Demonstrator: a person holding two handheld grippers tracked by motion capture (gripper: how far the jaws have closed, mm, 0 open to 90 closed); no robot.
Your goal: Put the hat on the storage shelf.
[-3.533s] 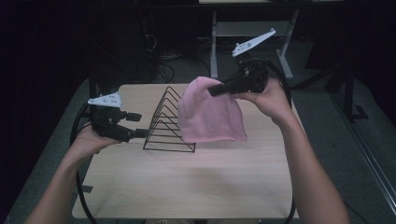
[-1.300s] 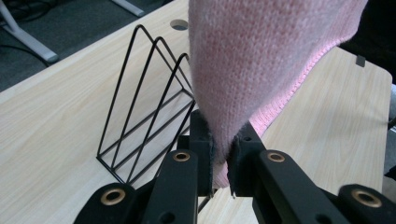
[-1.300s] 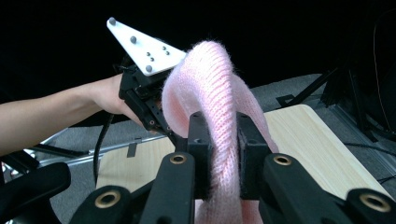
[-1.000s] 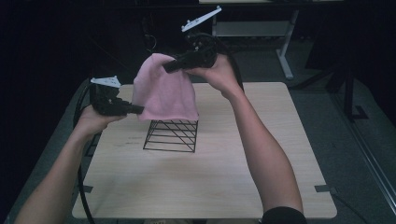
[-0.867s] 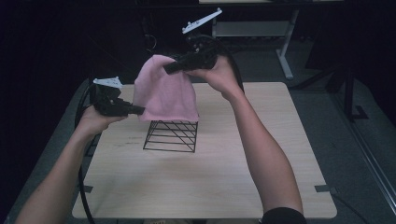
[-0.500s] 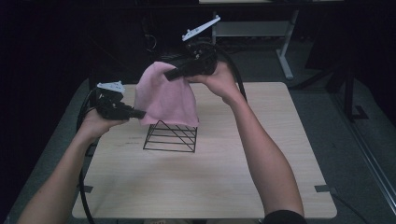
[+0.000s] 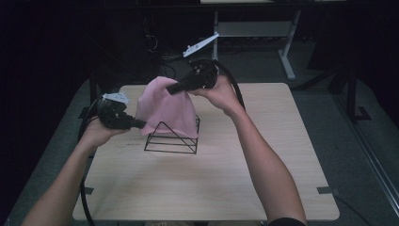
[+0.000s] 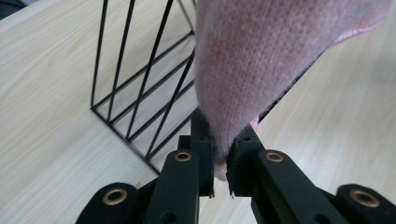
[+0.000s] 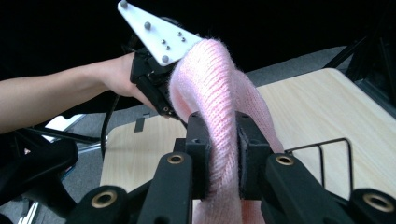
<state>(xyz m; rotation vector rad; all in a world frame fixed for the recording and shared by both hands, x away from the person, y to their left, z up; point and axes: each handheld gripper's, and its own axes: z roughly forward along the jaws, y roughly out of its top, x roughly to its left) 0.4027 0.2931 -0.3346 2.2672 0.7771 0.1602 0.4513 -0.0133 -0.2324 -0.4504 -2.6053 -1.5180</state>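
Note:
A pink knitted cloth [image 7: 165,108] hangs stretched between both grippers and drapes over the top of a black wire rack [image 7: 172,139] on the wooden table [image 7: 211,188]. My left gripper [image 7: 140,124] is shut on the cloth's lower left edge [image 8: 224,154], just left of the rack [image 8: 140,93]. Above the rack's far side, my right gripper [image 7: 170,89] is shut on a bunched upper part of the cloth [image 9: 219,140]. The right gripper view also shows the left gripper [image 9: 161,102] behind the cloth, and a corner of the rack [image 9: 327,154].
A desk frame with a white leg [image 7: 282,47] stands on the floor beyond the table. Cables [image 7: 89,136] trail from both grippers. Bare tabletop lies in front of and to the right of the rack.
Both hands have come down with the cloth, so it now drapes over the top of the rack instead of hanging above it. Both grips have held.

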